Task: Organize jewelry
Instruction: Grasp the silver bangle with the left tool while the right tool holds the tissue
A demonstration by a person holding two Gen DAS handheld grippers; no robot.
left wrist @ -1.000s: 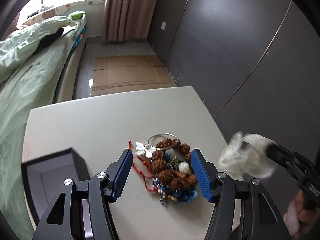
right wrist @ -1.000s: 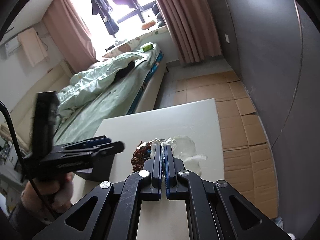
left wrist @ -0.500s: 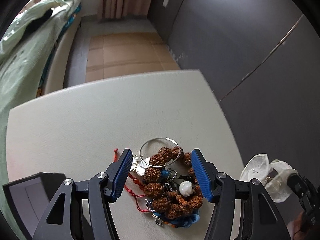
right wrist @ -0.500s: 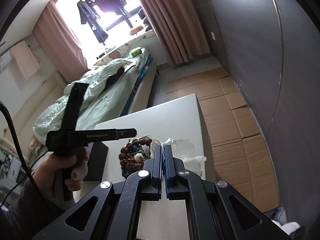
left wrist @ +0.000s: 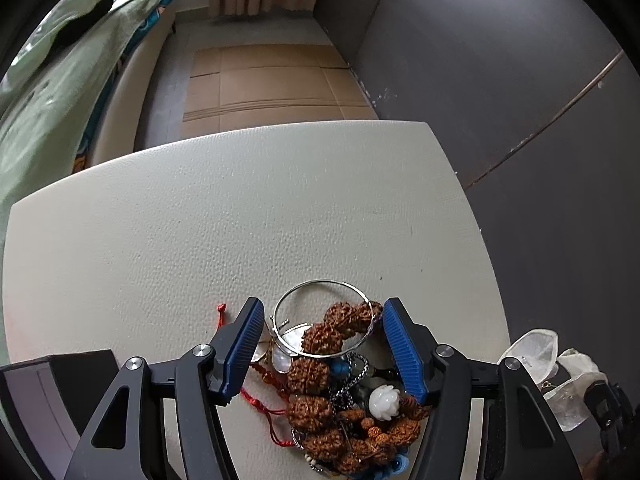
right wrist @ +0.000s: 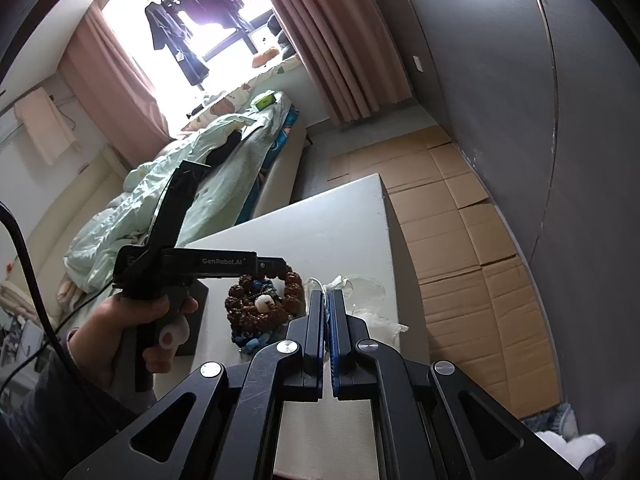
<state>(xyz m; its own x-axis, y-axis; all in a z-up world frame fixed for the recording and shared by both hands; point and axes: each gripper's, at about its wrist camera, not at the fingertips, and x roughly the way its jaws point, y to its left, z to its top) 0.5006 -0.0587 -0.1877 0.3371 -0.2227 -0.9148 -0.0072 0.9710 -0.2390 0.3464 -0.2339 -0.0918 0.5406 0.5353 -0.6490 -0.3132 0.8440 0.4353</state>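
Observation:
A heap of jewelry (left wrist: 340,396) lies on the cream table (left wrist: 200,220): brown knobbly bead bracelets, a silver bangle (left wrist: 320,292), a red cord (left wrist: 256,400), a white flower bead and blue beads. My left gripper (left wrist: 324,312) is open, low over the heap, with its fingers on either side of it. My right gripper (right wrist: 328,298) is shut on a clear plastic bag (right wrist: 368,292), which also shows in the left wrist view (left wrist: 544,368) at the table's right edge. The heap also shows in the right wrist view (right wrist: 260,304).
A dark jewelry box (left wrist: 52,384) with a pale lining stands open at the near left of the table. Beyond the table's far edge lie cardboard sheets (left wrist: 260,76) on the floor. A bed (left wrist: 48,80) stands to the left and a dark wall (left wrist: 520,80) to the right.
My left gripper has moved forward and down over the jewelry heap, which now lies between its open fingers. My right gripper stays shut on the bag and has shifted only slightly.

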